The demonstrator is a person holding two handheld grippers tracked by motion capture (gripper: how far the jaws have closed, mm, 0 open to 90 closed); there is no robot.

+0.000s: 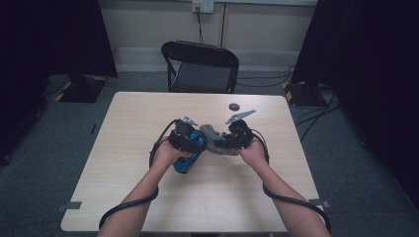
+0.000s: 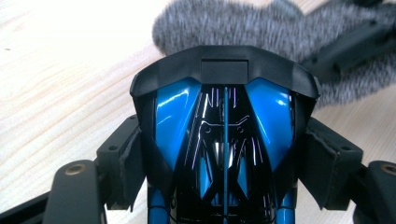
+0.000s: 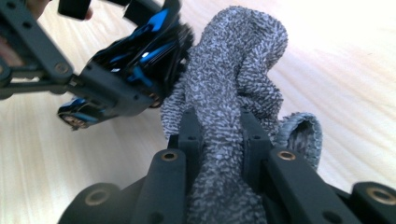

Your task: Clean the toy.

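Left gripper [image 1: 190, 140] clamped on a blue and black toy car [image 1: 187, 160], jaws pressing its two sides; in the left gripper view the car [image 2: 224, 140] sits between the pads, nose pointing away toward the cloth. Car held just above the bench [image 1: 148, 118], near its middle. Right gripper [image 1: 232, 139] pinched tight on a grey fuzzy cloth [image 1: 217, 140]; in the right gripper view the cloth [image 3: 233, 93] is squeezed between the jaws and bunches up beyond them, a rolled edge hanging to the right. Cloth touches the front end of the car [image 3: 140, 60], between the two grippers. Small dark round disc [image 1: 233, 106] lies on the bench farther back, well apart. Black folding chair [image 1: 200, 66] behind the bench.
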